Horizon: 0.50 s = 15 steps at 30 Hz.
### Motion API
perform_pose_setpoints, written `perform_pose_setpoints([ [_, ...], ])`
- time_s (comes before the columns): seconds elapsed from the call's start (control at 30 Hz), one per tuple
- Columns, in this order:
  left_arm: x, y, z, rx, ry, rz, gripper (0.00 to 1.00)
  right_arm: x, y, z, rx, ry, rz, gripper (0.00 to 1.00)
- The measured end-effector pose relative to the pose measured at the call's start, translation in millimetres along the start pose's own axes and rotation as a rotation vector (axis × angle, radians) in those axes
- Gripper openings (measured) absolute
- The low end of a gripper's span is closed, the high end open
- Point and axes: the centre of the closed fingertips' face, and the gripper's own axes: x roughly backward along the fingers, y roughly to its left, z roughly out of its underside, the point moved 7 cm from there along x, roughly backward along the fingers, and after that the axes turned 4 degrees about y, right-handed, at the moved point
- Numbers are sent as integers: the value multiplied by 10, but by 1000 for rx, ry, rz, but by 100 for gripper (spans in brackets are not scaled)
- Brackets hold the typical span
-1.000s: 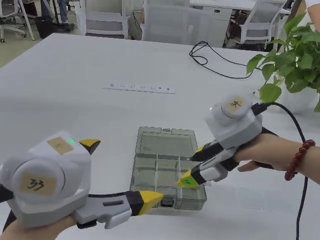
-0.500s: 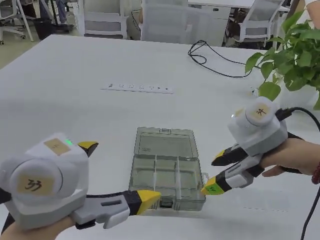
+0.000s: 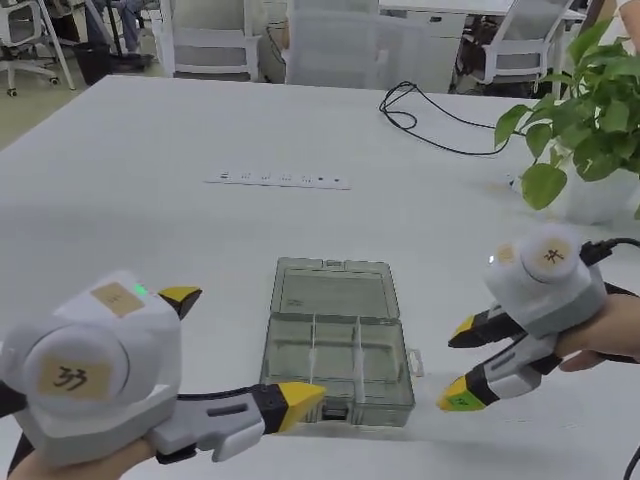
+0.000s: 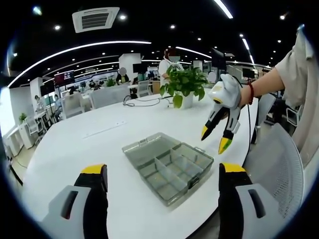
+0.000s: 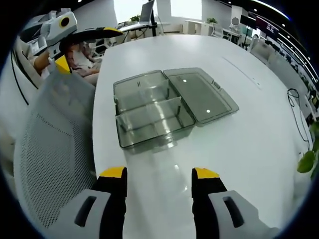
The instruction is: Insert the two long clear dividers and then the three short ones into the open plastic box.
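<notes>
Both empty, jaws apart: right claw (image 3: pixel 457 366) has backed off right of the open box (image 3: pixel 270 350) on the desk (image 3: pixel 150 200), left claw (image 3: pixel 240 345) hovers near-left, and dividers (image 3: pixel 313 352) sit inside, so insertion looks about finished.

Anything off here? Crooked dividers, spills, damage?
Nothing clearly wrong. The box sits flat on the table, lid open, dividers upright inside, nothing spilled. A small clear piece against its right side may be a latch or a loose part; cannot tell. Left claw and right claw are open, empty.
</notes>
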Motion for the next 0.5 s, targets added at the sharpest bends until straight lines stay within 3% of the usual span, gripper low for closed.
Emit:
perform_pose_setpoints([
  [0.5, 2, -26, 7, 3, 8, -10, 90, -124, -78, 210, 120, 94, 4, 46],
])
